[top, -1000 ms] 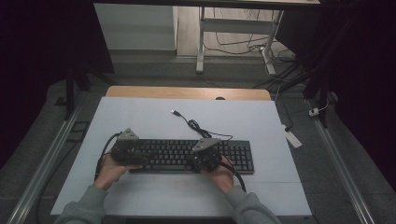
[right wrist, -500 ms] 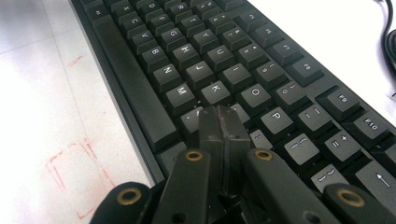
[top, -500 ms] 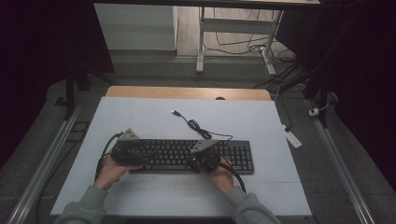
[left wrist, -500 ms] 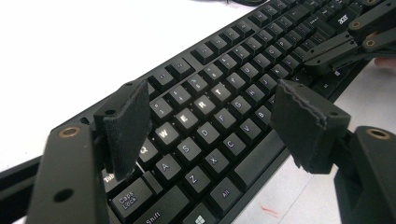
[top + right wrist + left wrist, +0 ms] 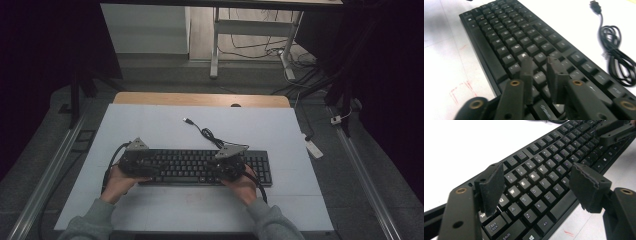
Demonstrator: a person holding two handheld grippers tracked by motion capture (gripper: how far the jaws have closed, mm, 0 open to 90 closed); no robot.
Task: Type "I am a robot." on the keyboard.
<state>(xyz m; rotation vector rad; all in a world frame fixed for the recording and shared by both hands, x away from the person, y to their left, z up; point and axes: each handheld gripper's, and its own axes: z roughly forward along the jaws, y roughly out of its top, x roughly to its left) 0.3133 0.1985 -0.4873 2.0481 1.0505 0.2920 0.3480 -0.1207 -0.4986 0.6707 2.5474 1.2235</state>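
A black keyboard (image 5: 195, 167) (image 5: 554, 152) (image 5: 506, 32) lies across the near part of the white table (image 5: 150, 125). My left gripper (image 5: 152, 167) (image 5: 537, 172) hovers over its left end, above the Q-W-A-S keys, open wide with nothing between the pads. My right gripper (image 5: 220, 167) (image 5: 539, 61) is low over the keys right of the middle. Its jaws have just been opening and stand a narrow gap apart, with nothing between them. The left gripper view has the right gripper (image 5: 616, 131) at its top right.
The keyboard's black cable (image 5: 210, 135) (image 5: 616, 57) lies coiled behind it, ending in a loose USB plug (image 5: 187, 120) (image 5: 595, 5). Faint red marks (image 5: 461, 90) are on the table in front of the keyboard. A small white block (image 5: 314, 148) sits off the table's right edge.
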